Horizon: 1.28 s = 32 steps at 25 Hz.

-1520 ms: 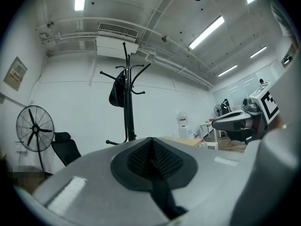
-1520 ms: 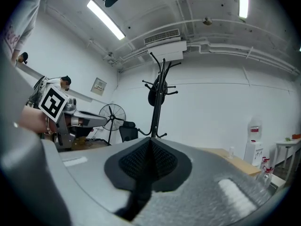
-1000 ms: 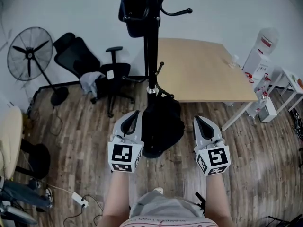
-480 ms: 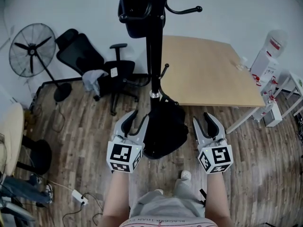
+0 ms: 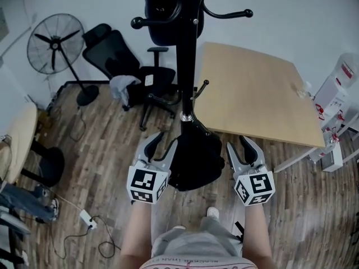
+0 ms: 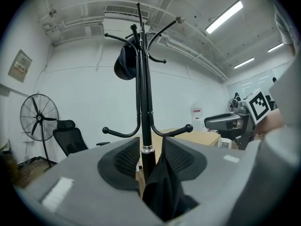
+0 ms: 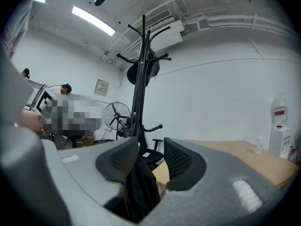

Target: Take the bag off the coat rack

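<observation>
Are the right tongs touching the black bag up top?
Apart. Right gripper view: the top black bag hangs on the black coat rack, far above the right tongs.

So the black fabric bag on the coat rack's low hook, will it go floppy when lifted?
Probably floppy: the black fabric bag sags in soft folds below the low hook. Its rounded bulk could mean contents, so weight is uncertain. The thin black coat rack might sway if it's tugged sideways.
</observation>
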Each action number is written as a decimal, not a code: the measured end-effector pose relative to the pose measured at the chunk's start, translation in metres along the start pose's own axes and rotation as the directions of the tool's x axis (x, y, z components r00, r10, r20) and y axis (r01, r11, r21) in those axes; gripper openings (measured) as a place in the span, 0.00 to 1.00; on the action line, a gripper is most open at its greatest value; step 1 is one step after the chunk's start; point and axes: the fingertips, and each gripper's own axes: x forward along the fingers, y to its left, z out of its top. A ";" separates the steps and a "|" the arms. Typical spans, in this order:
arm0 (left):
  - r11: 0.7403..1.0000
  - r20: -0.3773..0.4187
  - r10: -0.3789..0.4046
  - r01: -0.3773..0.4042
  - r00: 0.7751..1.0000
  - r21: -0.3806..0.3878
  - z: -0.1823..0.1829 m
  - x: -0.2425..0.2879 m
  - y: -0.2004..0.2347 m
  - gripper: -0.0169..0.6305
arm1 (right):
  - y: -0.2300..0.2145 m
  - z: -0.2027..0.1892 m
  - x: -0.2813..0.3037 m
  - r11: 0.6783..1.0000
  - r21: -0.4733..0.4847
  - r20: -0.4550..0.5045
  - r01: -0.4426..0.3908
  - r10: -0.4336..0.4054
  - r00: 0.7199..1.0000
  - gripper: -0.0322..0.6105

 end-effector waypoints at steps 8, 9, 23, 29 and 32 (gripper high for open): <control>0.992 -0.057 0.114 -0.117 0.992 -0.040 -0.019 0.015 0.003 0.31 | -0.020 -0.014 0.040 0.987 0.008 -0.030 -0.162 0.162 0.986 0.31; 0.990 -0.067 0.129 -0.132 0.989 -0.042 -0.022 0.016 0.003 0.31 | -0.020 -0.017 0.044 0.983 0.009 -0.035 -0.182 0.183 0.983 0.31; 0.956 -0.219 0.251 -0.277 0.943 -0.096 -0.082 0.023 -0.015 0.33 | -0.015 -0.088 0.058 0.902 0.033 -0.195 -0.430 0.427 0.883 0.29; 0.958 -0.267 0.219 -0.259 0.938 -0.124 -0.108 0.021 -0.016 0.36 | -0.002 -0.123 0.056 0.892 0.061 -0.261 -0.447 0.447 0.856 0.27; 0.962 -0.284 0.188 -0.235 0.940 -0.141 -0.120 0.022 -0.017 0.36 | 0.004 -0.135 0.059 0.893 0.064 -0.279 -0.445 0.445 0.851 0.27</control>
